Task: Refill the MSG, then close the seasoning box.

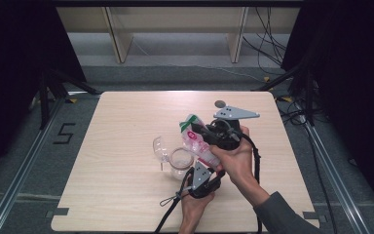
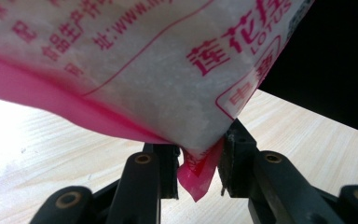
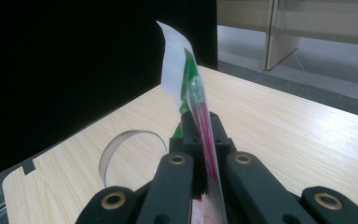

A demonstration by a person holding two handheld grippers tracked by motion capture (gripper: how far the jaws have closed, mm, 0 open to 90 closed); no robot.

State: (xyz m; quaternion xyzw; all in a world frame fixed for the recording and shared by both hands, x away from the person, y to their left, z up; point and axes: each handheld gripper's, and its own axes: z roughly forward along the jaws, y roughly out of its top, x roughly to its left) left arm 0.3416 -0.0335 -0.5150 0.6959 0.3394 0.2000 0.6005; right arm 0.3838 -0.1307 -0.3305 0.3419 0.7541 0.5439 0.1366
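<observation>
A plastic bag [image 1: 195, 139] of white granules, printed in pink and green, hangs slanted over the table. My right gripper [image 1: 208, 132] is shut on the bag's flat upper edge [image 3: 186, 79], which runs between its jaws [image 3: 199, 135]. My left gripper [image 1: 215, 170] comes from below and is shut on the bag's lower corner [image 2: 198, 163], with the pink seam poking out between its fingertips [image 2: 198, 154]. The bag's printed side [image 2: 144, 70] looms just above that gripper. A clear glass jar [image 1: 180, 163] stands open on the table under the bag's lower end.
A clear domed lid [image 1: 159, 146] lies just left of the jar, and a clear curved rim [image 3: 130, 149] shows in the right gripper view. A small grey disc [image 1: 220, 103] sits near the wooden table's [image 1: 126, 117] far edge. Cables trail off the near edge.
</observation>
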